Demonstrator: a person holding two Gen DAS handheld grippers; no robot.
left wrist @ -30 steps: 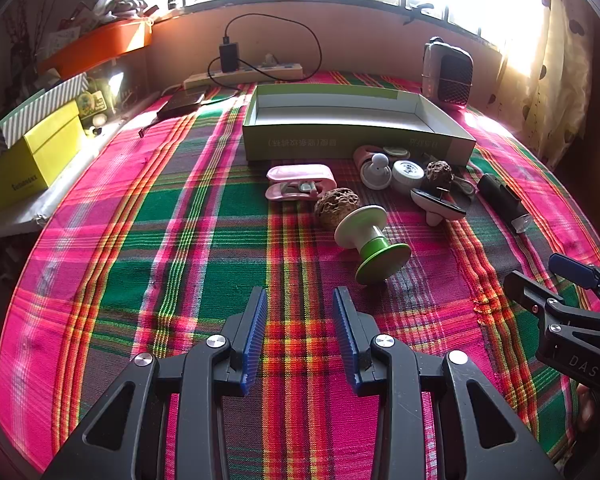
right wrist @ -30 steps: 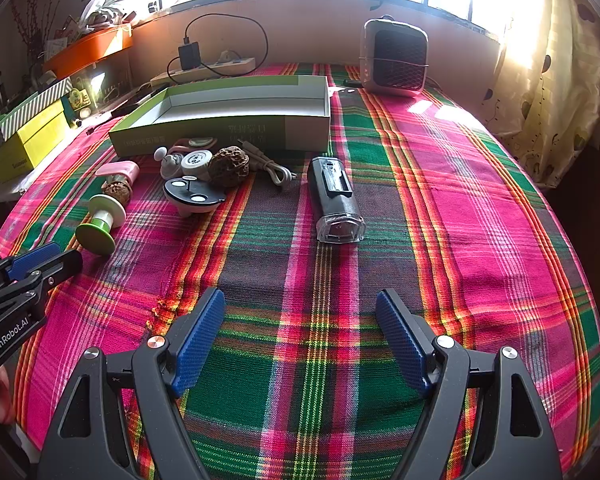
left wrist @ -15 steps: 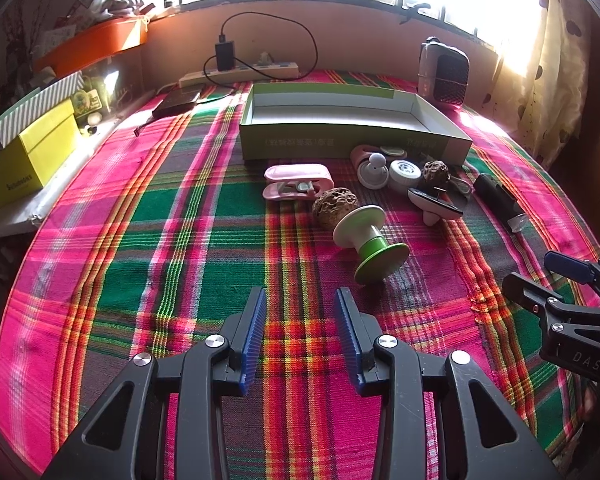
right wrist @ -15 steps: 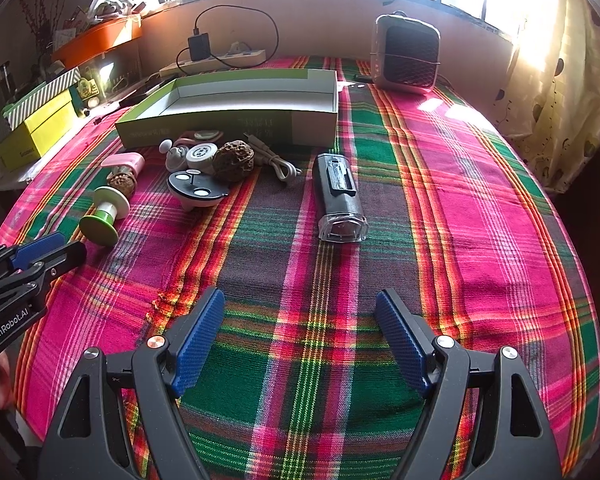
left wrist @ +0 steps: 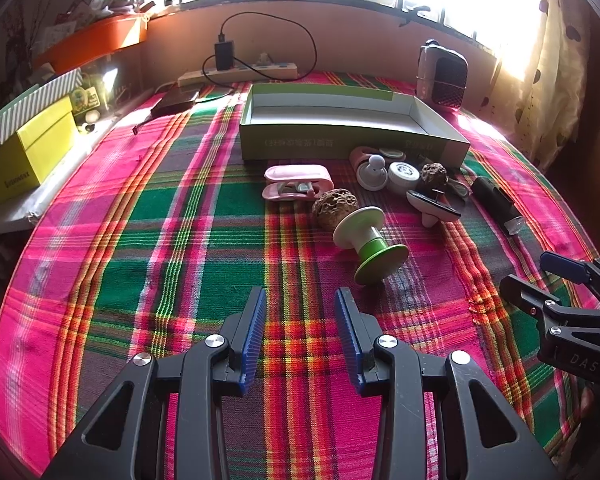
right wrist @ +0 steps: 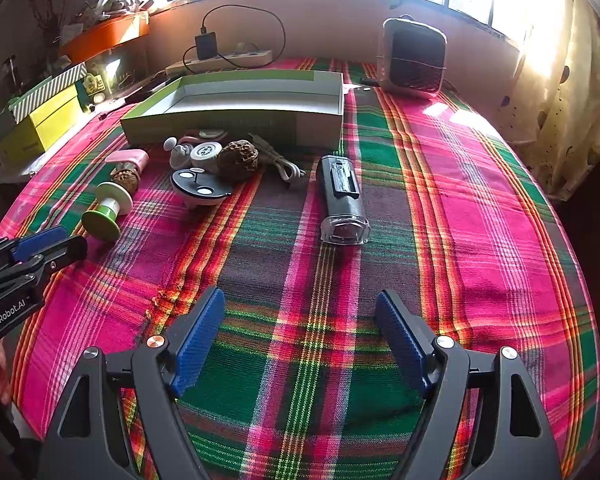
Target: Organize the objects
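An open green and white box [left wrist: 352,128] [right wrist: 236,110] lies at the back of the plaid table. In front of it lie a pink case [left wrist: 298,184], two brown walnuts [left wrist: 335,208] [right wrist: 237,160], a green and white spool [left wrist: 370,242] [right wrist: 107,210], a white round tin [left wrist: 403,172], a black and white disc [right wrist: 200,190], a cable [right wrist: 278,162] and a black flashlight [right wrist: 342,200] [left wrist: 496,202]. My left gripper [left wrist: 300,328] is open and empty, short of the spool. My right gripper [right wrist: 300,332] is wide open and empty, short of the flashlight.
A small heater [right wrist: 414,58] stands at the back right. A power strip with a charger [left wrist: 240,72] lies along the back wall. Yellow boxes [left wrist: 24,156] and an orange tray [left wrist: 96,42] sit on a shelf at the left. A curtain [right wrist: 568,92] hangs at the right.
Both grippers have eased slightly forward over the table. Their jaws stay as they were, and no object has moved.
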